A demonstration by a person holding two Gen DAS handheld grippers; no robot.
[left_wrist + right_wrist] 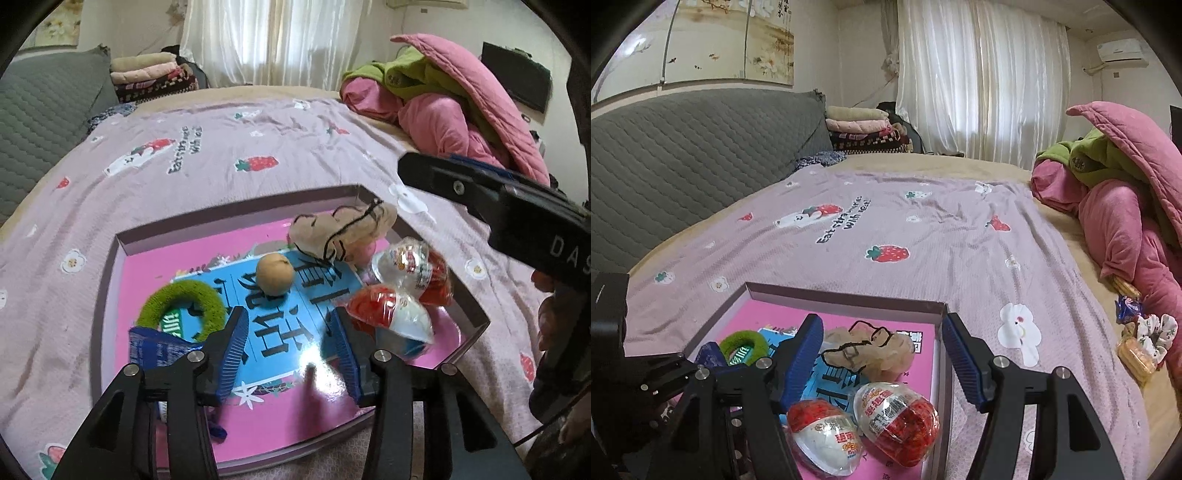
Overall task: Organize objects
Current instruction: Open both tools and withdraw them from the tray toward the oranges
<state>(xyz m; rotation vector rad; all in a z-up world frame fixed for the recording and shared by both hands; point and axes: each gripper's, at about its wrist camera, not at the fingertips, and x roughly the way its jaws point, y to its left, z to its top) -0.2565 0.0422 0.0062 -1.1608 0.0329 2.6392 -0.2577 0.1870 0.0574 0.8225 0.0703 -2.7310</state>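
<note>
Tray (122, 243) under both tools. Left gripper (288, 354) spread, empty; ahead of it a tan ball (275, 273) (hidden in the right view), green ring (184, 299) off its left finger. Right gripper (882, 363) spread, empty, two capsule eggs (897, 421) between its fingers; only its view shows snacks and scrunchie (1154, 332) far right on the blanket (923, 240).

The box (110, 266) is looking like matt cardboard, its pink floor shining glossy. The two eggs (864, 432) are gleaming in clear, crinkly plastic wrap. The green ring (184, 302) is looking fuzzy, the bedspread (923, 240) soft ribbed cloth, and the gripper pads (232, 347) are showing ridged blue rubber.
</note>
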